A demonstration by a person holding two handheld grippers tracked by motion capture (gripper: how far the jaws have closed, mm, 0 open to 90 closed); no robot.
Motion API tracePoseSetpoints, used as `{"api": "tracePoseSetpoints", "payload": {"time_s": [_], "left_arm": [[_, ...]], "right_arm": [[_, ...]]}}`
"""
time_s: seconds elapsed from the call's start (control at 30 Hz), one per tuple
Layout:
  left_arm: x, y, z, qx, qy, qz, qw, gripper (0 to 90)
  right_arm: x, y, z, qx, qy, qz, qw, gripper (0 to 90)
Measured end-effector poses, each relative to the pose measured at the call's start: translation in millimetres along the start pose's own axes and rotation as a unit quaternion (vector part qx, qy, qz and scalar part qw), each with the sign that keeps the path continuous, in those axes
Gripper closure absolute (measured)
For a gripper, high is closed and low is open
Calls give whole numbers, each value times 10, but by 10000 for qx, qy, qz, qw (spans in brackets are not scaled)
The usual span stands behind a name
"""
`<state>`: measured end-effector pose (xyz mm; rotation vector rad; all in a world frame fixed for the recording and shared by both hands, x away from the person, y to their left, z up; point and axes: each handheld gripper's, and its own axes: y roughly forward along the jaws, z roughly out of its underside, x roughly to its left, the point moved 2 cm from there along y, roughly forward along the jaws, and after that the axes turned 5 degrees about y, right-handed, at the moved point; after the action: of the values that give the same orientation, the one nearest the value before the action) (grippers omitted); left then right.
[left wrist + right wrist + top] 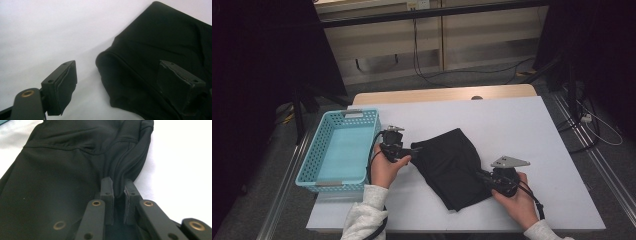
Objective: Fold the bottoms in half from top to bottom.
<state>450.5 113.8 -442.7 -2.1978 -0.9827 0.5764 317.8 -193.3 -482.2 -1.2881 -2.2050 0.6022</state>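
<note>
Folding step: right gripper (117,186) is clenching the black garment (451,167) edge; left gripper (120,82) is hanging released, needing to grip the near-left corner.

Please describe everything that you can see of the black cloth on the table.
The black cloth is a folded garment of smooth, soft-looking fabric with stitched seams. It lies flat, turned at a slant, on the white table, to the right of the blue basket. The right claw has pinched a fold of its edge, which bunches into ridges between the pads. The left claw stands open at the opposite corner, one jaw on the bare table and one over the cloth, not yet gripping.
</note>
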Motion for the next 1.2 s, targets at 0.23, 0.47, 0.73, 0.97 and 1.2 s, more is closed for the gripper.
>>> {"api": "tracePoseSetpoints", "payload": {"time_s": [0.23, 0.47, 0.73, 0.97, 1.2], "left_arm": [[32, 175, 20, 22, -173, -153, 9997, 190], [13, 240, 87, 296, -247, -55, 9992, 339], [-15, 227, 85, 525, -328, 80, 9980, 671], [0, 247, 46, 744, -618, 340, 9947, 801], [11, 227, -97, 1199, -725, 382, 9894, 827]], "right_arm": [[27, -9, 10, 0, -78, -27, 10000, 807], [46, -20, 23, -17, -194, 27, 9998, 804], [49, -24, 28, -17, -173, 27, 9998, 804], [55, -21, 28, -13, -144, 29, 9999, 805], [39, -31, 23, -41, -66, -19, 10000, 810]]}}
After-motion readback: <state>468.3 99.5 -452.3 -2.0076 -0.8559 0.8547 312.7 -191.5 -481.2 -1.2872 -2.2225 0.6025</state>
